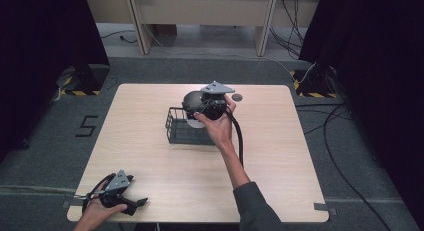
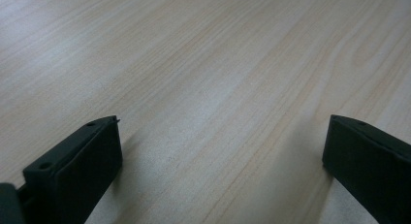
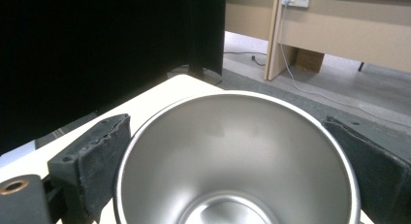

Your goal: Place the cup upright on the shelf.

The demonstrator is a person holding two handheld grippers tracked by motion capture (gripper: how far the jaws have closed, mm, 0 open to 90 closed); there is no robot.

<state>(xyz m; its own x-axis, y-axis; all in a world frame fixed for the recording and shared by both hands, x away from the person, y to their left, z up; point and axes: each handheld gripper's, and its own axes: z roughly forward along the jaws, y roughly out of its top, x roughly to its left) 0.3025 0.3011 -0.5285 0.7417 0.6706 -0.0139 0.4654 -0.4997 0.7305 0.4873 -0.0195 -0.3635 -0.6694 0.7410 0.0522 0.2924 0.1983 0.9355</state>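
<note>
A shiny steel cup [image 3: 237, 166] sits between the two black jaws of my right gripper [image 3: 232, 129], which press on its rim from both sides, its open mouth toward the camera. In the high view my right gripper [image 1: 199, 110] holds the cup [image 1: 196, 122] just above a black wire basket [image 1: 181, 132] at the table's middle. My left gripper [image 1: 136, 203] rests at the near left corner of the table. Its jaws stand wide apart over bare wood [image 2: 218, 88], with nothing between them.
A small dark round disc [image 1: 237, 97] lies on the light wooden table [image 1: 280, 156] behind the basket. Black curtains hang at both sides. Cables run over the grey floor at the right, and a wooden bench stands at the back.
</note>
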